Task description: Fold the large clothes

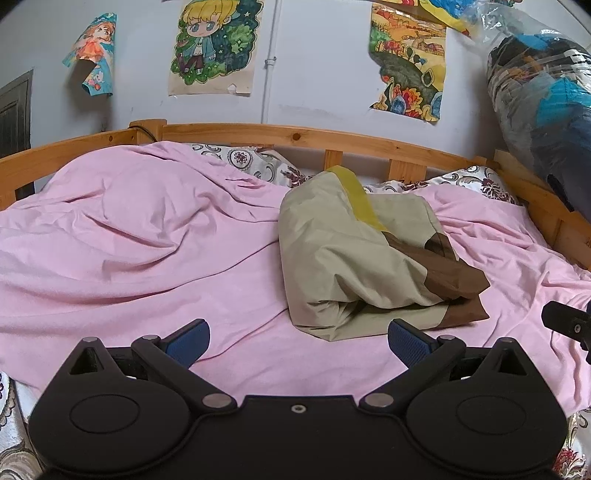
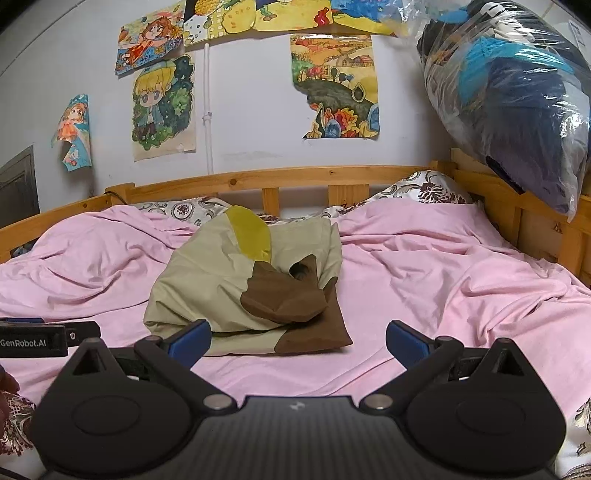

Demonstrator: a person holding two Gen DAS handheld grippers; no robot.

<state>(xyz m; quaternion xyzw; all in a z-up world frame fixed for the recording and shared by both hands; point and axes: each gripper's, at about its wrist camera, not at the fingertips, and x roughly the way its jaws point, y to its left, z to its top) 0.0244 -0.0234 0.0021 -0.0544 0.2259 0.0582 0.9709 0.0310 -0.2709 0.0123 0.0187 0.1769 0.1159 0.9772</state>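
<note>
- Pink sheet rumpled over wooden bed frame; drawings on wall.
- Folded garment mid-bed.
- L gripper & R gripper: both wide, empty.

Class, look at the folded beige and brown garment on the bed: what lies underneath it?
The folded garment rests on a wrinkled pink sheet, which shows all around it. Whatever is directly beneath the garment, or tucked inside its folds, is covered.

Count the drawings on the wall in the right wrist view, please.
5, perhaps more beyond the top edge: curled girl drawing far left, blond child drawing, red-haired girl drawing above it, yellow drawing strip along the top, landscape drawing right of the pipe.
</note>
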